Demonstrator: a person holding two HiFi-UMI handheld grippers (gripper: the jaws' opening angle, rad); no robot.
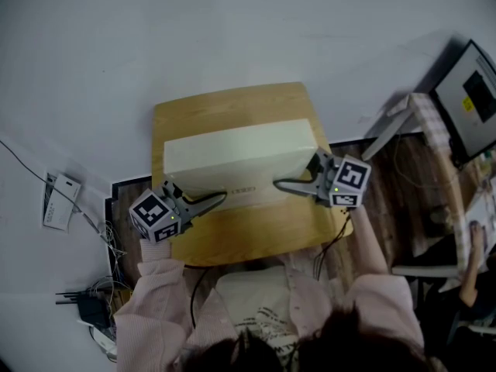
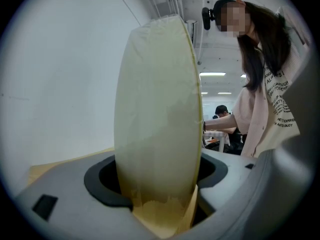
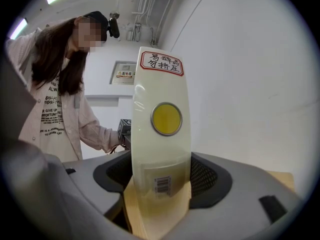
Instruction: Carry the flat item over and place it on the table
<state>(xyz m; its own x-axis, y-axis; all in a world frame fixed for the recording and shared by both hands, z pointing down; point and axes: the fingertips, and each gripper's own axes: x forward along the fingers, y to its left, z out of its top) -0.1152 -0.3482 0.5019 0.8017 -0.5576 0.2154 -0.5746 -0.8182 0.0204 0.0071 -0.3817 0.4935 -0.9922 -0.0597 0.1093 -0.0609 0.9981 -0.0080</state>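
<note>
The flat item is a cream box (image 1: 240, 149) with a printed label, standing on its long edge on a small wooden table (image 1: 232, 242). My left gripper (image 1: 219, 200) meets its left end and my right gripper (image 1: 280, 184) its right end, fingers pointing toward each other. In the left gripper view the box (image 2: 157, 109) rises between the dark pads (image 2: 107, 186), which lie against both faces. In the right gripper view the box end (image 3: 160, 149), with a yellow disc and a barcode, sits between the pads (image 3: 207, 176) in the same way.
White floor surrounds the table on the far side. Cables and a power strip (image 1: 85, 308) lie at the lower left, beside a white tag (image 1: 60, 200). A monitor (image 1: 473, 91) and a narrow side table (image 1: 426, 122) stand at the right, where another person (image 1: 465, 262) sits.
</note>
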